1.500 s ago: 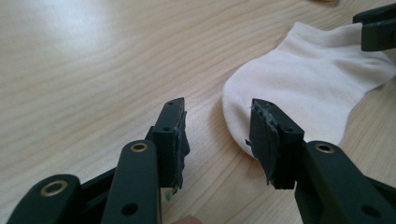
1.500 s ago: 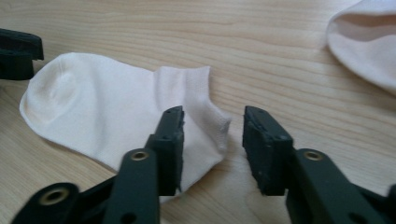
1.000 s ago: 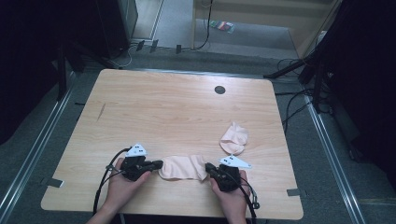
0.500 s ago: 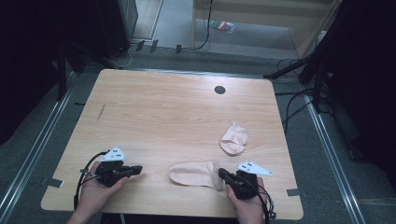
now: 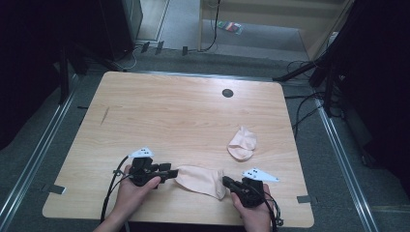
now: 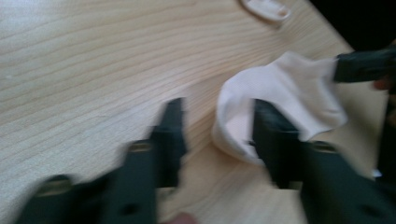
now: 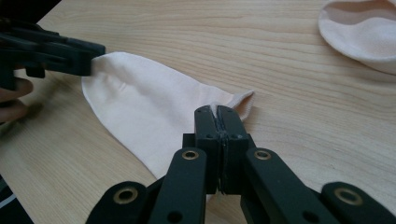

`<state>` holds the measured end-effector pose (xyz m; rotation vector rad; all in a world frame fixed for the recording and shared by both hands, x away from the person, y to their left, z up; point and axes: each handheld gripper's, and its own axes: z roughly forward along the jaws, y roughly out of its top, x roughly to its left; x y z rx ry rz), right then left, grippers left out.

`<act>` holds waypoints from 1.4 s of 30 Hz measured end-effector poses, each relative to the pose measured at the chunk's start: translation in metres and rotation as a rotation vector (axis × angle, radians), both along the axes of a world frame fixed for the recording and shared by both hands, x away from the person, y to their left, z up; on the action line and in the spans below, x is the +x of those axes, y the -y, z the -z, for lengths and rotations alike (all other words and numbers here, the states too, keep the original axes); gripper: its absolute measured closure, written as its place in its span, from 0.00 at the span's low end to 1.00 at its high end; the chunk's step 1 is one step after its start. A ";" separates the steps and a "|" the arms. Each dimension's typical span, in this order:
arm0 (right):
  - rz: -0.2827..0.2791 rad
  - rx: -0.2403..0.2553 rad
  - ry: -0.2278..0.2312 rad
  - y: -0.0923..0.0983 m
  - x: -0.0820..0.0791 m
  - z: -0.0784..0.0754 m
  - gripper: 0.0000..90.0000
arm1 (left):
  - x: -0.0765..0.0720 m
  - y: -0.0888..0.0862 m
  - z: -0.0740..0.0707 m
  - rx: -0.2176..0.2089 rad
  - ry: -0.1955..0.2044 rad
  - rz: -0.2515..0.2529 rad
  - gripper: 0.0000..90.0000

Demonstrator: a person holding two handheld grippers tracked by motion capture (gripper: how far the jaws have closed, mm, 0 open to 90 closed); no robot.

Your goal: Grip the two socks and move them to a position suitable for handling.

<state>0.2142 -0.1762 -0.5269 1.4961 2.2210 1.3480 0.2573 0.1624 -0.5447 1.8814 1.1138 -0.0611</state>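
The left gripper point(image 5: 167, 170) is coming back in to the sock point(image 5: 200, 180) after swinging out toward the table's point(image 5: 183, 116) left edge, and its jaws have just been opening; they are standing apart at the sock's near end, one jaw over the cloth, not pinching it. The right gripper point(image 5: 226, 182) is clamping the sock's other end, jaws closed on the hem. The sock is lying flat near the front edge between both grippers. Judging by this, smoothing is underway and pairing is left: the second sock point(image 5: 243, 144) is lying crumpled well apart. Both are thin, soft, peach knit on pale wood grain.
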 end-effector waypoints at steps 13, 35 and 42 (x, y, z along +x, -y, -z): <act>-0.028 -0.026 -0.006 -0.004 -0.005 0.000 1.00 | -0.045 -0.052 -0.011 0.134 0.001 0.061 1.00; -0.168 -0.123 0.038 -0.057 -0.014 0.020 1.00 | -0.051 -0.026 0.003 0.191 0.085 0.098 0.99; -0.104 -0.191 0.047 -0.051 -0.009 0.021 1.00 | -0.032 -0.012 0.004 0.178 0.098 0.080 0.98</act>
